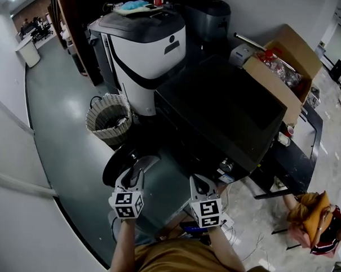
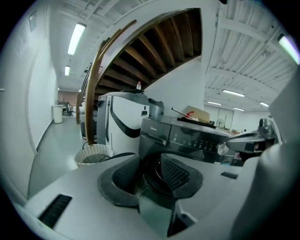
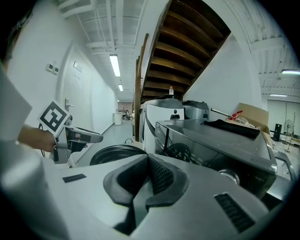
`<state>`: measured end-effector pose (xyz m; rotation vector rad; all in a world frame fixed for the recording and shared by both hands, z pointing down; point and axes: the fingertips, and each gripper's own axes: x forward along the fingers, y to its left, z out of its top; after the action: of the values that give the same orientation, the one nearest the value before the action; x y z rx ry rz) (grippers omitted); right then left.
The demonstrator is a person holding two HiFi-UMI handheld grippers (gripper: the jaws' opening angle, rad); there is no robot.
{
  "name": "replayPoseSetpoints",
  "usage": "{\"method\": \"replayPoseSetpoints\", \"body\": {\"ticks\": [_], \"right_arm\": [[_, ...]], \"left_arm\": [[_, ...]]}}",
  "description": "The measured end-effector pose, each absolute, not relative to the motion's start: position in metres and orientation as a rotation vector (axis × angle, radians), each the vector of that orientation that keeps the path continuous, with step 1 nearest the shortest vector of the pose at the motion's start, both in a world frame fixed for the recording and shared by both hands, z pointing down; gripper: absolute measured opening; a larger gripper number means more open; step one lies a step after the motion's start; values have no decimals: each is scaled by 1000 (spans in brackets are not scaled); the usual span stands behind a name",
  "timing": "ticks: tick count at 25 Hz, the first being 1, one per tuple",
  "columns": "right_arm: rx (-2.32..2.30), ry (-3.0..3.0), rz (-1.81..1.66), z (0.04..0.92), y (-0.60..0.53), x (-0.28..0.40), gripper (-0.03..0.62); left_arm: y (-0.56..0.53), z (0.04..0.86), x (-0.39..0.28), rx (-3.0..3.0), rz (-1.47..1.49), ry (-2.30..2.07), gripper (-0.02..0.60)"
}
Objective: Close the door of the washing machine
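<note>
Grey floor (image 1: pixel 58 116) under stairs (image 2: pixel 154 51) | door (image 1: pixel 116 158) of washing machine (image 1: pixel 228 112) hangs open, at machine's left front | left gripper (image 1: pixel 136 175) just before door, fingers (image 2: pixel 176 174) spread, empty, likely readying a push | right gripper (image 1: pixel 201 183) beside machine front, fingers (image 3: pixel 161 176) pressed together, idle

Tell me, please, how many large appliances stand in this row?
3: the black washing machine nearest the person, a white appliance beside it, and a grey appliance behind that. Others may be hidden.

Mustard-brown shirt (image 1: pixel 193 260); pale grey left gripper (image 1: pixel 136 173) and right gripper (image 1: pixel 202 182), black ribbed fingers (image 3: pixel 161 176), black-and-white marker cubes (image 1: pixel 128 204).
</note>
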<state>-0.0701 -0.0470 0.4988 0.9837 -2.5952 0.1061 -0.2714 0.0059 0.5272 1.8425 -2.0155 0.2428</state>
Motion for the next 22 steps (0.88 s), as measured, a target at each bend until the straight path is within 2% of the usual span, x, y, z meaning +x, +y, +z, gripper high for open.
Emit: {"method": "replayPoseSetpoints", "body": {"ticks": [13,22], "right_arm": [[980,-2477,114,538,-53,-146,12],[960,-2412,108,562,-50,-189,12]], "left_arm": [[-5,607,-387,1763,408,-1967,150],[-11,660,-421,1768,439,-1855,173]]}}
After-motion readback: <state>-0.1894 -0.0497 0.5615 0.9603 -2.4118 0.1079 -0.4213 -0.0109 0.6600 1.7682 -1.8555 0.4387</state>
